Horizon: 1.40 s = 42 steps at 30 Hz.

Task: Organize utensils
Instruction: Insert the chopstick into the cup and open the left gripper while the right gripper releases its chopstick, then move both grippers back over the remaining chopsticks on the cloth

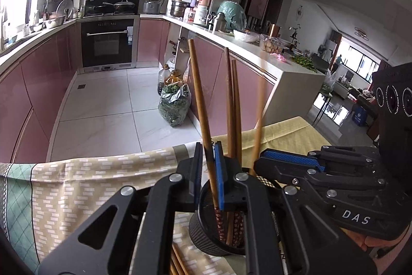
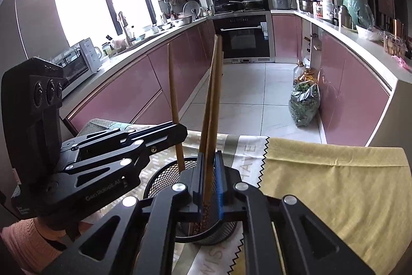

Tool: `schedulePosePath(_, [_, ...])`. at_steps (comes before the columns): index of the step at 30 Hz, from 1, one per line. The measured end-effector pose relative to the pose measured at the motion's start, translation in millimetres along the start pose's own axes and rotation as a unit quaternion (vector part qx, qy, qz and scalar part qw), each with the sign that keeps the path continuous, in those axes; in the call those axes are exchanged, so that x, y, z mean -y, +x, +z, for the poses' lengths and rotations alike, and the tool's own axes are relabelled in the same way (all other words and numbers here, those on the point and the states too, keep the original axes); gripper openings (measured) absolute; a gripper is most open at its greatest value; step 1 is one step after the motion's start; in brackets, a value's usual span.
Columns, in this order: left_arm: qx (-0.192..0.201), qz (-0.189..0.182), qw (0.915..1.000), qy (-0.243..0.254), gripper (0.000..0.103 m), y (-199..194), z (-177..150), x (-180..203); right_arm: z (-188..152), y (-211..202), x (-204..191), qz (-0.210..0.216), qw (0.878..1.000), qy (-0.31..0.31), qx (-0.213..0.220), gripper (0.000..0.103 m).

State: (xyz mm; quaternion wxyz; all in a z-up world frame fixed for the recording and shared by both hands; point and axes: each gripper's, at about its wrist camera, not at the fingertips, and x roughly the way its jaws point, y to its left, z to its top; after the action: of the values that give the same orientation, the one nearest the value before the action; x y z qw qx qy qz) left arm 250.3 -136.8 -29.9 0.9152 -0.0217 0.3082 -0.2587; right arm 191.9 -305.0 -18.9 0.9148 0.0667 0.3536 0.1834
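A black mesh holder (image 1: 206, 236) stands on the cloth-covered table, with several brown chopsticks upright in it. It also shows in the right wrist view (image 2: 164, 177). My left gripper (image 1: 208, 172) is shut on one chopstick (image 1: 199, 94) whose patterned tip reaches into the holder. My right gripper (image 2: 209, 182) is shut on a chopstick (image 2: 215, 94) over the holder, with another stick close beside it. The right gripper (image 1: 291, 161) shows from the side in the left wrist view, and the left gripper (image 2: 177, 132) in the right wrist view, holding its chopstick (image 2: 173, 94).
More chopsticks (image 1: 177, 262) lie on the patterned cloth (image 1: 77, 184) near the holder. A yellow cloth (image 2: 334, 184) covers the table's right part. Beyond the table edge are the kitchen floor, pink cabinets and a bag of greens (image 1: 175, 105).
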Motion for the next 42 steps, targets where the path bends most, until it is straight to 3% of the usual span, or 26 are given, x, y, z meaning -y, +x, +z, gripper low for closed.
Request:
schedulePosePath(2, [0.004,0.001,1.0,-0.002,0.021,-2,0,-1,-1,1,1,-0.002,1.0,0.003,0.001,0.012])
schedulePosePath(8, [0.008,-0.004,1.0,-0.003,0.025,-13,-3,3,-5,-2,2,0.001,1.0,0.006,0.008,0.018])
schedulePosePath(12, [0.014,-0.008,0.9999,-0.004,0.03,-29,-11,0,-11,-14,-2,0.007,1.0,0.0,0.022,0.027])
schedulePosePath(21, [0.007,-0.003,0.9998,-0.019,0.04,-80,-49,-25,-40,-56,-33,0.059,0.996,-0.04,0.044,0.041])
schedulePosePath(26, [-0.021,0.012,0.9997,-0.01,0.043,-99,-88,-34,-67,-49,-52,0.088,0.995,-0.053,0.004,0.044])
schedulePosePath(34, [-0.101,0.025,0.9946,-0.001,0.043,-102,-153,-39,-115,-12,-70,0.092,0.992,-0.046,-0.076,0.044])
schedulePosePath(42, [-0.142,0.031,0.9893,0.006,0.043,-95,-175,-35,-135,4,-81,0.079,0.99,-0.045,-0.112,0.044])
